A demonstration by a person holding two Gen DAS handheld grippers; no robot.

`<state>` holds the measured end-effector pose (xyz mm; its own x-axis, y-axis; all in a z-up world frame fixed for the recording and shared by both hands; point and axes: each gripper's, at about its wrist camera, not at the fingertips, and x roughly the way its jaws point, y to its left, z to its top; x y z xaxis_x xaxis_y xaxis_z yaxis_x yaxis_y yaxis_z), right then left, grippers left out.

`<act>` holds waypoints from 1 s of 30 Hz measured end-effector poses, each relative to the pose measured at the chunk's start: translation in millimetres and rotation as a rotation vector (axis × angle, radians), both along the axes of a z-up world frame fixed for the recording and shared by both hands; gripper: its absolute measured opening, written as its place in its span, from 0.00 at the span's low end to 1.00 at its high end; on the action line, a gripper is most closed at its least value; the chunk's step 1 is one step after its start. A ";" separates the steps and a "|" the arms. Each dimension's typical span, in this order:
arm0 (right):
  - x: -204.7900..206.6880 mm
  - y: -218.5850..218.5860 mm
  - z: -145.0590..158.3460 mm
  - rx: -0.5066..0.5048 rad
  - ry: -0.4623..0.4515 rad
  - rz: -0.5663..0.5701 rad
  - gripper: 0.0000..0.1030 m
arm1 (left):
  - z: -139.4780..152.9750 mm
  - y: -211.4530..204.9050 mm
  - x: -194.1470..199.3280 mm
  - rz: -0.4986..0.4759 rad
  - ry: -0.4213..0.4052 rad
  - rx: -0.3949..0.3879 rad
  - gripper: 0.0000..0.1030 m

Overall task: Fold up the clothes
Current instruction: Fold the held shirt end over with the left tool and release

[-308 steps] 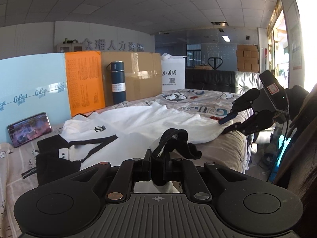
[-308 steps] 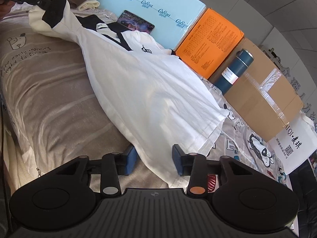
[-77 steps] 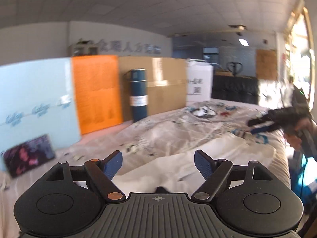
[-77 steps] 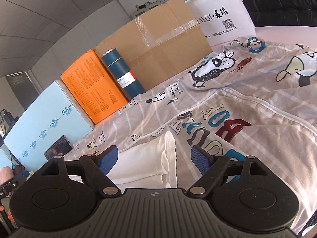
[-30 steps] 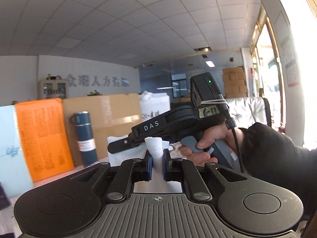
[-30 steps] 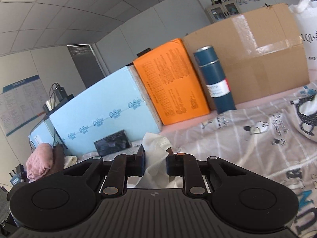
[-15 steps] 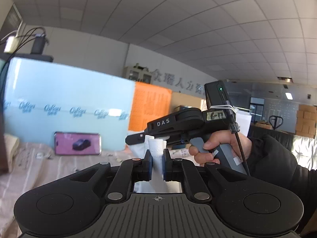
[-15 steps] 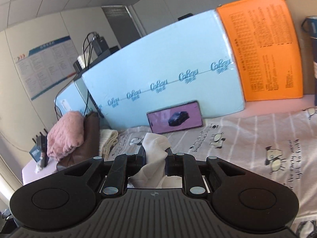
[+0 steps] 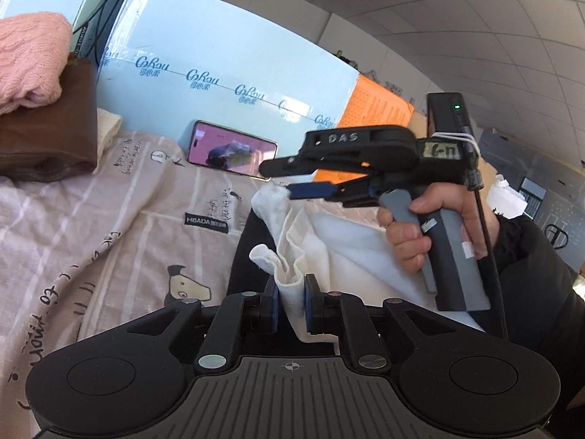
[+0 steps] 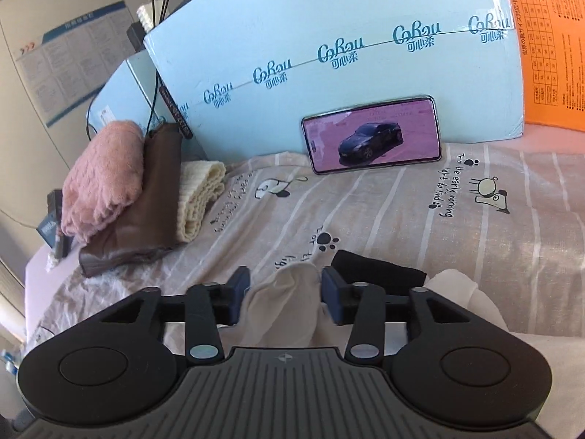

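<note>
The white shirt (image 9: 329,241) with black trim lies bunched on the beige cartoon bedsheet (image 9: 109,219), doubled over itself. My left gripper (image 9: 291,303) points down at the bed with a fold of white cloth filling the narrow gap; its jaws are opening and the pads still touch the cloth. My right gripper (image 10: 285,292), in a person's hand (image 9: 420,234), is opening too. Its pads stand apart, with a hump of the shirt (image 10: 289,303) loose between them. A black strip (image 10: 376,270) of the shirt lies just beyond its right finger.
A phone (image 10: 373,139) with a lit screen leans on a long light-blue box (image 10: 329,36) at the back of the bed, with an orange box (image 10: 548,36) to its right. A stack of folded pink, brown and cream clothes (image 10: 109,183) sits at the left.
Both grippers have swung left and come down to the bed near the phone, carrying the shirt's edge. The right jaws have spread off the cloth. The left jaws have widened slightly.
</note>
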<state>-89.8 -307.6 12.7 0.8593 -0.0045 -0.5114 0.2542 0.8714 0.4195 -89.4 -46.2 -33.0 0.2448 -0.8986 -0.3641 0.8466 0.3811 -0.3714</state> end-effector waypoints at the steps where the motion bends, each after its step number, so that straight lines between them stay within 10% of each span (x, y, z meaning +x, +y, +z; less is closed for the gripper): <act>1: -3.4 -2.0 4.3 0.001 -0.020 -0.012 0.47 | -1.3 1.2 1.3 0.020 0.000 0.006 0.27; 7: -42.3 -14.7 29.2 -0.032 -0.124 -0.014 0.72 | 15.0 5.7 3.7 0.076 -0.082 -0.007 0.77; 16: -115.7 -67.1 11.4 -0.127 -0.098 -0.160 0.80 | 36.0 -69.8 95.9 -0.123 0.120 0.015 0.84; 21: -146.3 -90.4 -14.5 -0.005 -0.129 -0.170 0.80 | 11.0 -108.7 134.7 -0.170 0.348 0.053 0.81; 30: -123.1 -94.1 -27.6 -0.044 -0.110 0.043 0.73 | -5.9 -132.3 145.0 -0.179 0.345 0.092 0.17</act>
